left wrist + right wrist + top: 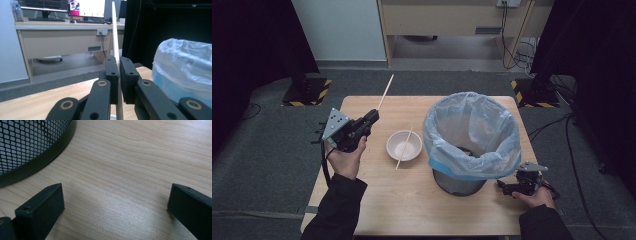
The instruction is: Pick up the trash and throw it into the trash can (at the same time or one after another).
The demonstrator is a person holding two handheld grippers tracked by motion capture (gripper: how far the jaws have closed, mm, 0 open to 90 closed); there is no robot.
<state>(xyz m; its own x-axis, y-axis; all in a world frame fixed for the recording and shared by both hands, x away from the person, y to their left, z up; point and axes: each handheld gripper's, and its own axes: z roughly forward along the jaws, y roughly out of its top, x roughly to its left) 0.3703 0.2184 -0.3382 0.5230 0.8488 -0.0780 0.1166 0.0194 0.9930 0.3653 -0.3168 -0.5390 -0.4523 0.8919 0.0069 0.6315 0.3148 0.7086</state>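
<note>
Black jaws of the left gripper (118, 75) pinch a pale chopstick (114, 32) upright, seen up close in the left gripper view; from the high view it angles past the bench (412, 200) edge. Right gripper (512, 188), jaws spread wide and holding nothing, rests low on the wood beside the mesh bin (27, 147). A second chopstick (404, 147) lies across the white bowl (404, 145), left of the bin's blue-white liner (472, 135). Bin contents are unclear.
</note>
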